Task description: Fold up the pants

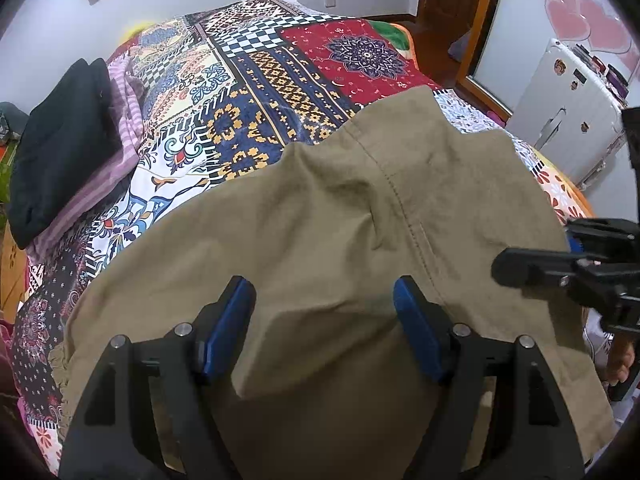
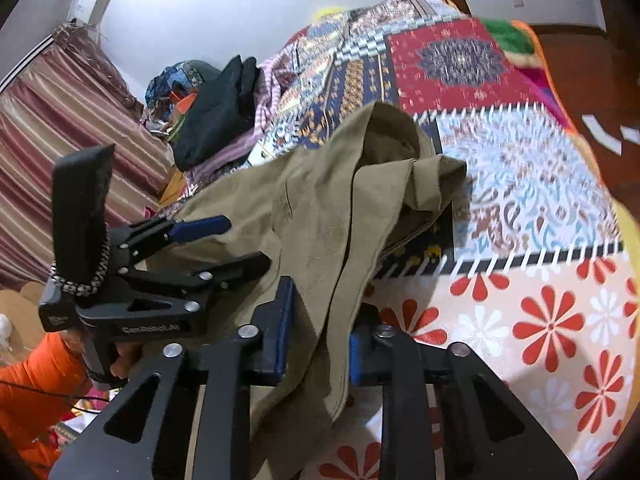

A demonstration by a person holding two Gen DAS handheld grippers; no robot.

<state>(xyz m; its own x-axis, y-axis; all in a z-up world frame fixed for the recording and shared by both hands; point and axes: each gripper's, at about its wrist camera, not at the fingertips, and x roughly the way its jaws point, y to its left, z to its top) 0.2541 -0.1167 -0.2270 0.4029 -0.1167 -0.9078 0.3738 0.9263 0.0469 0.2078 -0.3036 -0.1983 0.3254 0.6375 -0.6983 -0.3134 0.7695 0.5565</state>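
Note:
Olive-khaki pants (image 1: 320,232) lie bunched on a patchwork bedspread (image 1: 256,92). My left gripper (image 1: 324,312) hovers over the pants near their near end, jaws wide apart with cloth between and under them; it also shows in the right wrist view (image 2: 236,244). My right gripper (image 2: 320,328) has a fold of the pants (image 2: 320,208) running between its blue pads (image 2: 282,324), with a visible gap between the pads. In the left wrist view the right gripper (image 1: 516,268) comes in from the right edge over the pants.
A pile of black and purple-striped clothes (image 1: 68,148) lies at the bed's left side. A white cabinet (image 1: 568,108) and a wooden door frame (image 1: 480,28) stand to the right. Striped curtains (image 2: 60,128) hang on the left. The bedspread's floral part (image 2: 540,320) lies near the right gripper.

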